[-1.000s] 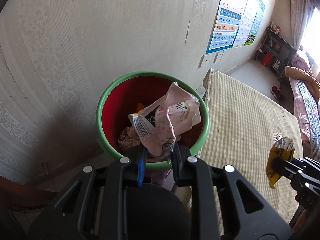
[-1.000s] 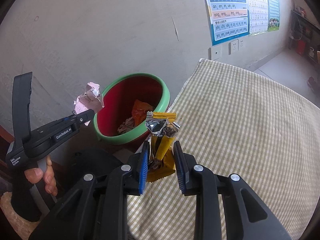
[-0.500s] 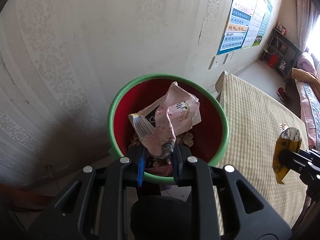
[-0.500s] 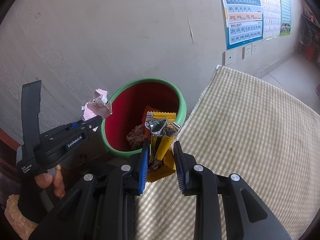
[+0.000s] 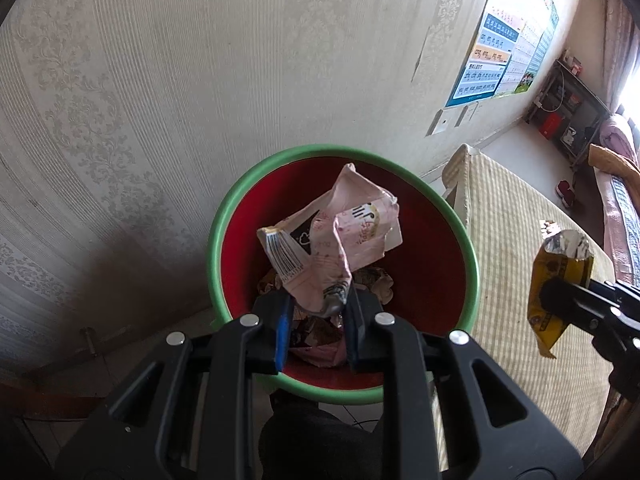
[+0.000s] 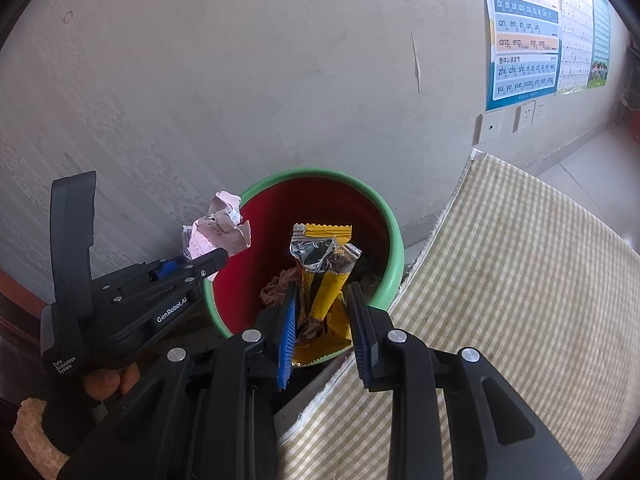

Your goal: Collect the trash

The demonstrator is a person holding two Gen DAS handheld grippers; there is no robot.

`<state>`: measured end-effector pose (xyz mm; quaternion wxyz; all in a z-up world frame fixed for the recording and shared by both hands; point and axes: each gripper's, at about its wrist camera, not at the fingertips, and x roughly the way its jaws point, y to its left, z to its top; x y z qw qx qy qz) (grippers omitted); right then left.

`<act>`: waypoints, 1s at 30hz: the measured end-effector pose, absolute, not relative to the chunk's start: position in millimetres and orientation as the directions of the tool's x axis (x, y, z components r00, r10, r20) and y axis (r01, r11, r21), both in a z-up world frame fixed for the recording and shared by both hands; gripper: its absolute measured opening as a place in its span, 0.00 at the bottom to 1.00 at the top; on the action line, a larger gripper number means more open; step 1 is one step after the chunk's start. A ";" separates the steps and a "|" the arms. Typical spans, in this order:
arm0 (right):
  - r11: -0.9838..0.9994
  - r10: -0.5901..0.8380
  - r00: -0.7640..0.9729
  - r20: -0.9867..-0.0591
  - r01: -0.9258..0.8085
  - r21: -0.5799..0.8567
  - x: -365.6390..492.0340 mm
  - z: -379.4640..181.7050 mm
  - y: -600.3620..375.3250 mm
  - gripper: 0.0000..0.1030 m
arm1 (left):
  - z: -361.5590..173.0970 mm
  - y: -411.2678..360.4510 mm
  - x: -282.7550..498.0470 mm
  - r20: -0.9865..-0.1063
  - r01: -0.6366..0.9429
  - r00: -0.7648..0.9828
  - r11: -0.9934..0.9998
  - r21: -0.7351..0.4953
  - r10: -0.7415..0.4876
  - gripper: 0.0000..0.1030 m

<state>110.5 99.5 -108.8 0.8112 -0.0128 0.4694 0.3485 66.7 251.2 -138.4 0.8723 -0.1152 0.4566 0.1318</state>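
Pink and crumpled, the pink wrapper point(image 5: 340, 246) is hanging right over the mouth of the bin point(image 5: 216, 240), a red pail with a green rim standing on the floor against the pale patterned wall point(image 5: 160, 80). The left gripper point(image 5: 316, 320) is pinching it by its lower end, fingers drawn in close on the foil, so that the bulk of it is standing up over the rubbish already lying inside; held there, it looks ready to fall straight in once the fingers part. A barcode is showing on one fold, and some dark lettering that I cannot make out.

The right gripper point(image 6: 322, 326) is holding the yellow wrapper point(image 6: 324, 280) the same way, fingers closed narrowly on its lower half, its torn silver top sticking up. It is hovering at the near rim of the bin, beside the edge of the checked cloth point(image 6: 520, 280) on the table, so it seems to be waiting for its turn, or about to go in alongside.

From the right wrist view the left gripper's side is reading "GenRobot.AI" and "Data Acquisition System". On the wall a blue chart point(image 6: 524, 36) is showing pinyin rows: "ai ei ui", "an en in un", "ang eng ing ong", "zhi chi shi"
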 end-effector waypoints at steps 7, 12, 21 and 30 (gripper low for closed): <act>0.745 0.550 0.309 -0.776 -0.601 0.289 122.7 -114.7 122.3 0.36 | -145.3 259.3 76.5 -0.840 -0.354 0.528 0.932 -0.080 0.128 0.22; 0.743 0.572 0.327 -0.752 -0.595 0.306 127.6 -115.8 118.5 0.59 | -150.8 262.7 78.0 -0.842 -0.391 0.519 0.917 -0.077 0.150 0.54; 0.807 0.555 0.519 -0.649 -0.524 0.272 78.2 -80.6 20.6 0.70 | -100.4 204.0 49.4 -0.743 -0.339 0.642 0.939 -0.051 0.192 0.78; 0.915 0.402 0.792 -0.460 -0.329 0.233 1.4 -31.5 -119.6 0.93 | -16.8 73.7 14.6 -0.526 -0.141 0.847 0.987 -0.079 0.079 0.95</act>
